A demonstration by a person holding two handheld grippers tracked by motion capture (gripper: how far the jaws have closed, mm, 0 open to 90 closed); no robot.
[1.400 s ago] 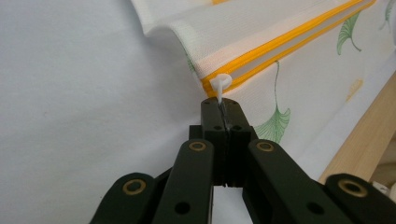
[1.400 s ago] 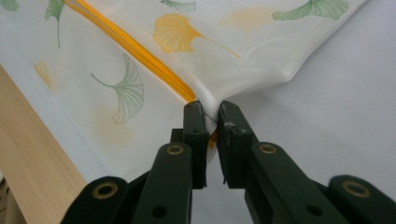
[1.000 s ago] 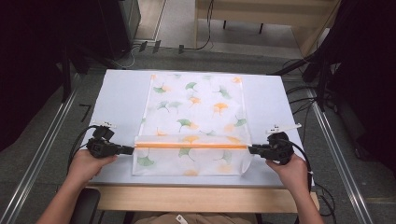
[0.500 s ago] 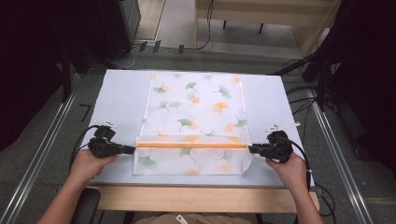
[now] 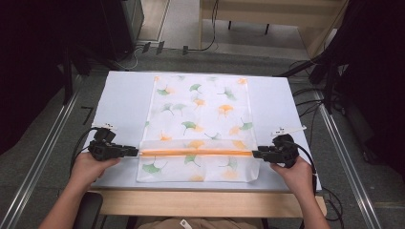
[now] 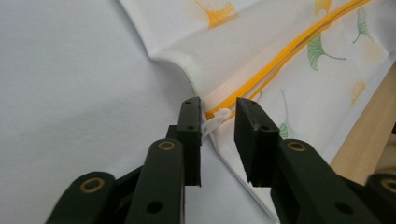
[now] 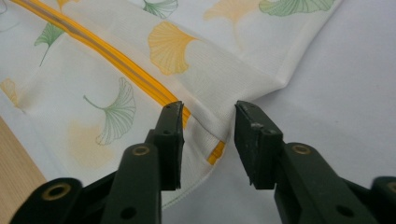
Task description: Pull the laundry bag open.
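A white bag (image 5: 200, 119) printed with green and orange leaves lies flat on the pale table (image 5: 124, 105). An orange zipper (image 5: 196, 153) crosses it near the front. My left gripper (image 5: 136, 152) is at the zipper's left end. In the left gripper view it (image 6: 218, 109) stands open, its jaws on either side of the small white zipper pull (image 6: 212, 123). At the zipper's right end sits my right gripper (image 5: 254, 153). The right gripper view has it (image 7: 208, 109) open too, straddling the bag's edge where the zipper (image 7: 116, 58) ends.
The table's wooden front edge (image 5: 191, 202) runs just below the bag. Bare table surface lies left and right of the bag. Cables (image 5: 310, 102) trail on the floor at the right, and metal rails (image 5: 38, 162) flank the table.
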